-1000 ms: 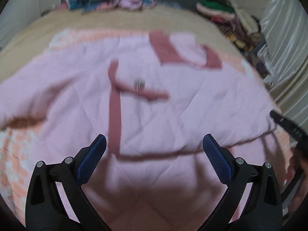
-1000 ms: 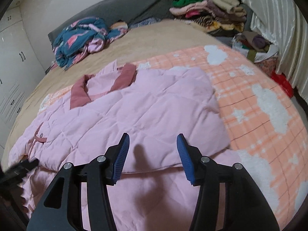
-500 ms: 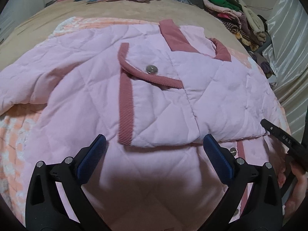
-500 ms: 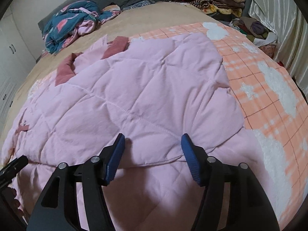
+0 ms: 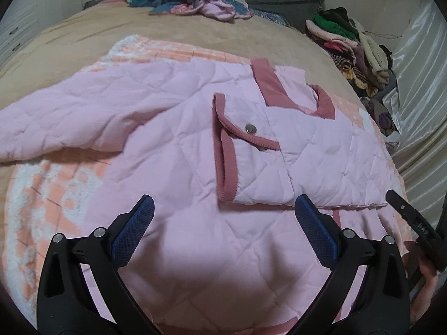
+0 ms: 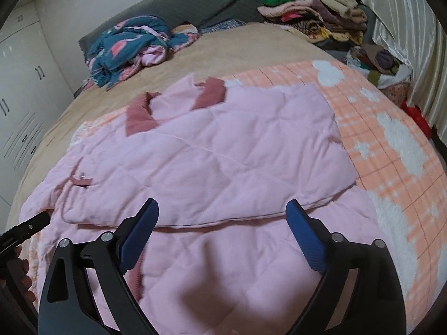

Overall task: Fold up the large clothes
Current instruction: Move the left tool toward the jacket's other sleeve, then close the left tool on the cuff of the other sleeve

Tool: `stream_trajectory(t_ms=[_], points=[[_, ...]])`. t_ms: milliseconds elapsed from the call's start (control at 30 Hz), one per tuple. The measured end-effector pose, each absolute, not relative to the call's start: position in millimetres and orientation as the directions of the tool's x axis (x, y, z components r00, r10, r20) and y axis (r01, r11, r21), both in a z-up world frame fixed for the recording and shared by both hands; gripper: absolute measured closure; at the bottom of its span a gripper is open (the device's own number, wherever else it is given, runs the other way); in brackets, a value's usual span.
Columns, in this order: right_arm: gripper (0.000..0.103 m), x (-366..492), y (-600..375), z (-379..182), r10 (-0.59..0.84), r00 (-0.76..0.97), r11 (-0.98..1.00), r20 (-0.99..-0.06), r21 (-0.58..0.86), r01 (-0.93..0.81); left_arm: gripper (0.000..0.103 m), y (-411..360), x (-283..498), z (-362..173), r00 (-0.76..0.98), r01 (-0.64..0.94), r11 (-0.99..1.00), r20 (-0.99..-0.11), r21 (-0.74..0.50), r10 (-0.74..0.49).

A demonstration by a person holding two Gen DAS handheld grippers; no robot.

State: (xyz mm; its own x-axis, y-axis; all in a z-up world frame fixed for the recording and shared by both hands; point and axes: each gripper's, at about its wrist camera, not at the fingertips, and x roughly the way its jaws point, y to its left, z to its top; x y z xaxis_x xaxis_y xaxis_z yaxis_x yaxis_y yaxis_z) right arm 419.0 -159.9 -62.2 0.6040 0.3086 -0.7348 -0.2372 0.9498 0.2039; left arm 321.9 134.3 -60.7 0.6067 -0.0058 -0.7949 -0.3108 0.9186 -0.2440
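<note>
A big bed (image 6: pixel 251 44) holds an orange checked blanket (image 6: pixel 391 150). On the blanket lies the pink coat (image 6: pixel 212 162), one side folded over. The coat lies under and ahead of both claws. The left claw (image 5: pixel 223 217) is wide apart, holding nothing. The right claw (image 6: pixel 222 220) is opening, nothing between its jaws.
</note>
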Motion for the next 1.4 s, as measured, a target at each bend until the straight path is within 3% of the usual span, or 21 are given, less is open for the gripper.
stream_trajectory(t_ms=[667, 1400], points=[[0.009, 377, -54, 17, 0.407, 0.639, 0.900, -0.653, 0.170, -0.400, 0.009, 212, 287, -28, 0.650, -0.469, 0.837, -0.752, -0.281, 0.111], [0.008, 358, 53, 33, 0.496, 0.594, 0.831, -0.634, 0.149, -0.535, 0.009, 299, 251, -13, 0.637, -0.625, 0.717, -0.732, -0.309, 0.240]])
